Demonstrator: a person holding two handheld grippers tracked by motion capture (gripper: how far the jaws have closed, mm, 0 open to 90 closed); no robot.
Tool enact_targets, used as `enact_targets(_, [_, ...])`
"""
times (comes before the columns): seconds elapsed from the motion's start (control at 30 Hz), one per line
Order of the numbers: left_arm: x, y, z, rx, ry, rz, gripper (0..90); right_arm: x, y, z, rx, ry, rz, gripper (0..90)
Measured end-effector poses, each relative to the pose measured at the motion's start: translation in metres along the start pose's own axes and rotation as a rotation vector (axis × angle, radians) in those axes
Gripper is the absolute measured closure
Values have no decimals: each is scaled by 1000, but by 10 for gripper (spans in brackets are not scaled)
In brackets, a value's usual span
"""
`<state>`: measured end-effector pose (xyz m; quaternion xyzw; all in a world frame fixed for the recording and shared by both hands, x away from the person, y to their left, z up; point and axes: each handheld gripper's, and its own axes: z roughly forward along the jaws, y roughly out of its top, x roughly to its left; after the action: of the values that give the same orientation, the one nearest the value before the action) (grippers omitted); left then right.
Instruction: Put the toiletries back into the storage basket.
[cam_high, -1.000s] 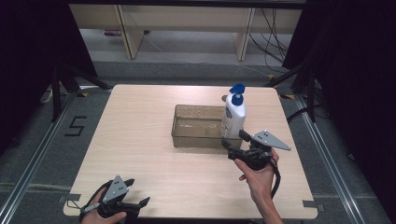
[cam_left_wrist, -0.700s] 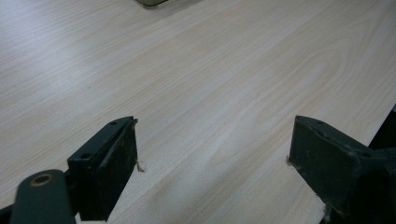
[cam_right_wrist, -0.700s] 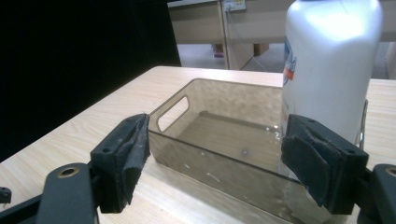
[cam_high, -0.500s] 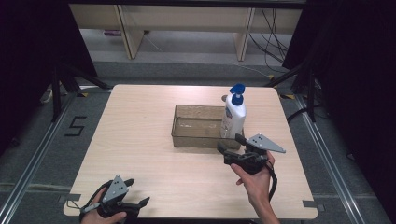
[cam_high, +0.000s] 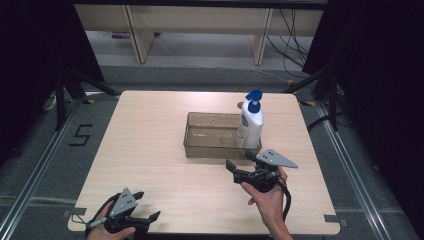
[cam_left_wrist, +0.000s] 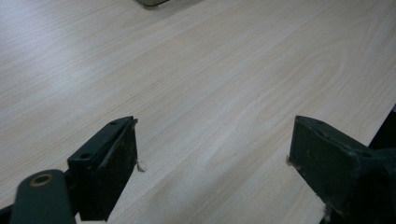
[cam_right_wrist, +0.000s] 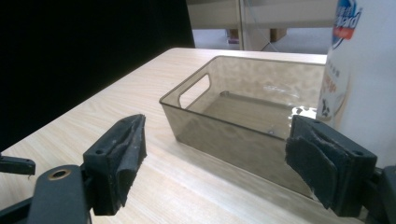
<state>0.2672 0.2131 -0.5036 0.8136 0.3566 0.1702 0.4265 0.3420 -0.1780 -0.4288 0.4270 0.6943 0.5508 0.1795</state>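
R gripper (cam_high: 239, 162) jaws wide, just opened, empty, near bottle (cam_high: 250, 122) in bin (cam_high: 200, 150), L gripper (cam_high: 145, 212) wide

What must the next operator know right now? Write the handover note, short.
Left gripper: jaws open, nothing between them, low at the table's near left corner.
Right gripper: jaws have just been opening, nothing between them, just in front of the bin.
Things: pump bottle stands upright at the bin's right end, apparently inside it, free of both grippers.
Done: bottle looks placed.
Left: probably just confirm that it stands steady.
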Motion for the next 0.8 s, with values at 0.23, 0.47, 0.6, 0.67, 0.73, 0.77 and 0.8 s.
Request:
enact_targets(0.23, [0,0,0,0,0,0,148,5,-4,0,23,15,2,204])
enact_targets(0.47, [0,0,0,0,0,0,148,11,-8,-1,38,36,9,204])
enact_targets(0.6, [0,0,0,0,1,1,148,11,-11,0,49,45,-19,203])
enact_targets(0.67, [0,0,0,0,1,1,148,12,-12,1,43,52,-10,203])
enact_targets(0.73, [0,0,0,-1,0,0,148,11,-13,0,44,46,-37,203])
enact_targets(0.77, [0,0,0,-1,0,0,148,13,-14,0,45,59,-12,203])
enact_targets(0.8, [0,0,0,-1,1,0,148,13,-14,-1,55,63,-15,203])
